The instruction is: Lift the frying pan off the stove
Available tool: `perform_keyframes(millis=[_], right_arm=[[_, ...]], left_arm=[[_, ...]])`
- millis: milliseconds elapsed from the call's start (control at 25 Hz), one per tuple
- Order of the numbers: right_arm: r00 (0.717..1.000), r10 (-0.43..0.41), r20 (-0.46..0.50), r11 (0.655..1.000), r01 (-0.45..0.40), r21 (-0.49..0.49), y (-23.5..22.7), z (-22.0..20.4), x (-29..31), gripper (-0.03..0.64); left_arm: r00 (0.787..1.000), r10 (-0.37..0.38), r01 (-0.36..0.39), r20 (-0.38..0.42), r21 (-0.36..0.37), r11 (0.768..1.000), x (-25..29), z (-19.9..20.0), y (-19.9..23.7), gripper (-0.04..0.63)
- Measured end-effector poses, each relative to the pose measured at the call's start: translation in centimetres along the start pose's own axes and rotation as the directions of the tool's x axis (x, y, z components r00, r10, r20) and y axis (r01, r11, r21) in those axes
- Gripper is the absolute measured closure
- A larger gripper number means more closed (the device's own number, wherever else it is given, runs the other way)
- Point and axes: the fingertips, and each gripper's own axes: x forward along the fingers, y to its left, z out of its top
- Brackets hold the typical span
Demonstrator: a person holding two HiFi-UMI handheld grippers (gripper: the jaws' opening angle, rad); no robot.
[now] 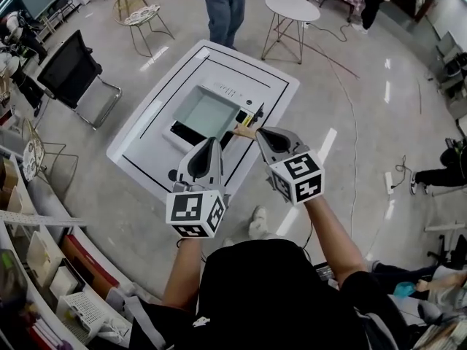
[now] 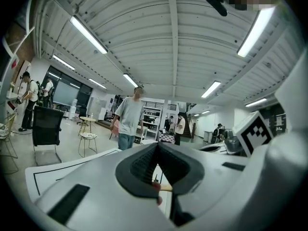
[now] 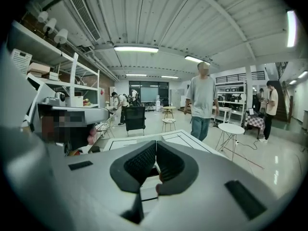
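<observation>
- A white table point(image 1: 146, 133) stands on an open workshop floor.
- The frying pan cannot be clearly made out; a wooden handle point(image 1: 244, 130) lies at 4 o'clock from the table's middle.
- The left gripper point(image 1: 210, 144) and right gripper point(image 1: 261, 133) are at 6 o'clock, both clenched and empty.

Smooth, shiny, ribbed
We see a smooth white bench point(image 1: 135, 148), a shiny grey floor point(image 1: 350, 100), and ribbed black pads point(image 3: 139, 163) on our jaws.
</observation>
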Motion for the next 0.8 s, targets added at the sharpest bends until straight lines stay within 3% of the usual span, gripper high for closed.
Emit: perform_keyframes(millis=[280, 480, 800], right_arm=[[0.995, 0.067, -0.075, 0.997, -0.070, -0.038, -2.3, -1.2, 2.9, 0.615], [0.975, 0.125, -0.183, 0.990, -0.135, -0.042, -3.2, -3.6, 5.7, 0.609], [0.927, 0.201, -0.316, 0.968, -0.238, -0.083, -2.7, -7.0, 8.8, 0.483]], left_arm=[[0.999, 0.048, -0.048, -0.017, -0.013, 0.999, 3.1, -0.7, 0.7, 0.586], [0.995, 0.089, -0.090, -0.036, -0.025, 0.996, 4.7, -1.7, 1.8, 0.586], [0.988, 0.139, -0.142, -0.060, -0.045, 0.989, 5.6, -2.9, 3.4, 0.586]])
